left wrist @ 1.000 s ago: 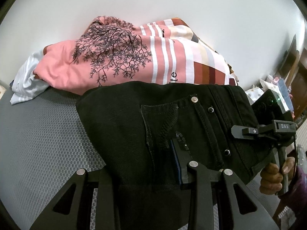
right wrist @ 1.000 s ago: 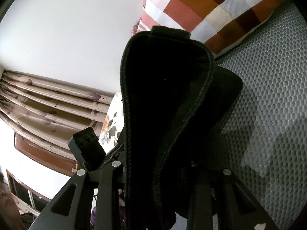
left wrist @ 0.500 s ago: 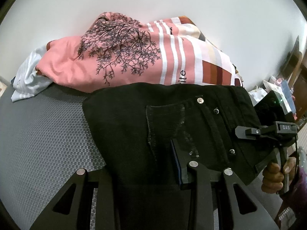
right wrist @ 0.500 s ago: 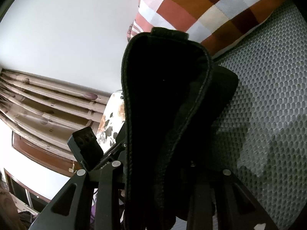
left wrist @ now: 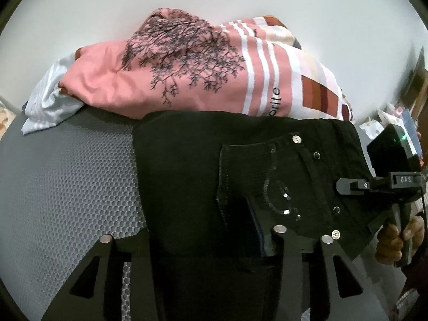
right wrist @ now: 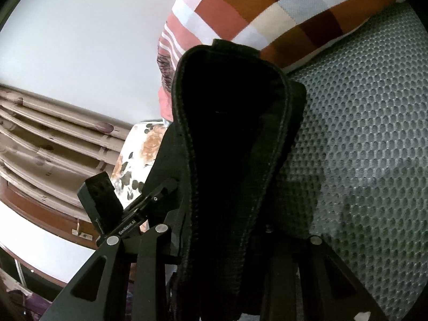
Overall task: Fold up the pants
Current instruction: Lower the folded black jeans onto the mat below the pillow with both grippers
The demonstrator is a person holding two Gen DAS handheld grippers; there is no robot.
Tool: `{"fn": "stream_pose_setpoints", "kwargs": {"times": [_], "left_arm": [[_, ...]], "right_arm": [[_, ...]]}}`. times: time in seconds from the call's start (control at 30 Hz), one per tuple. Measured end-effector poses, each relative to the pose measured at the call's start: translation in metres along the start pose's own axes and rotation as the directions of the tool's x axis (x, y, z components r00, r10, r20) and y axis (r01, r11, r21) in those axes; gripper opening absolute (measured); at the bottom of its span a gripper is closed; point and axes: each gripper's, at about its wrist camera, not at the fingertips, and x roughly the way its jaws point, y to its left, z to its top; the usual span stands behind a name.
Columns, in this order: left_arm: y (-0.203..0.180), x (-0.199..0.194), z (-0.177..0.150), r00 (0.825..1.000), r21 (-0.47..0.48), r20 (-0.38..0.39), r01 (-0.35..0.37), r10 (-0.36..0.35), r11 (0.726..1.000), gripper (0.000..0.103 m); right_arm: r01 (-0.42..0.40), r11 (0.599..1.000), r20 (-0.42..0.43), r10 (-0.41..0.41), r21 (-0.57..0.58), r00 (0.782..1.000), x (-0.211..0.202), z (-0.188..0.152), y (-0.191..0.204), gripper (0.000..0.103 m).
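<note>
While the black pants (left wrist: 240,176) are lying folded across the centre of the left wrist view on the grey mesh mattress (left wrist: 67,187), waistband and rivets toward the right, the left gripper (left wrist: 211,243) is just opening its jaws, cloth between the spread fingers and the grip loosening. Pink printed shirt (left wrist: 171,80) and checked pillow (right wrist: 281,13) are sitting behind, near the wall. Right gripper (right wrist: 214,240) is pinching a thick bunched fold of the pants, rising up the middle of its frame. Judging progress: the main fold seems laid; releasing the right-hand edge and smoothing appear to be remaining
</note>
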Motion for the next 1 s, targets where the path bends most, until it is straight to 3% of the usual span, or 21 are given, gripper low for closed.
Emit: {"fn": "stream_pose_setpoints", "kwargs": {"times": [0.17, 0.37, 1.0], "left_arm": [[0.009, 0.005, -0.003, 1.0, -0.049, 0.0, -0.02, 0.02, 0.999, 0.066], [0.018, 0.01, -0.009, 1.0, -0.096, -0.008, -0.028, 0.028, 0.995, 0.074], [0.019, 0.011, -0.013, 0.996, -0.121, 0.0, -0.091, 0.092, 0.988, 0.082]], "right_arm": [[0.043, 0.999, 0.005, -0.043, -0.027, 0.999, 0.003, 0.003, 0.001, 0.031], [0.111, 0.991, 0.022, -0.109, -0.072, 0.994, 0.005, -0.008, 0.017, 0.034], [0.214, 0.97, 0.095, -0.204, -0.116, 0.974, 0.025, -0.02, 0.028, 0.04]]}}
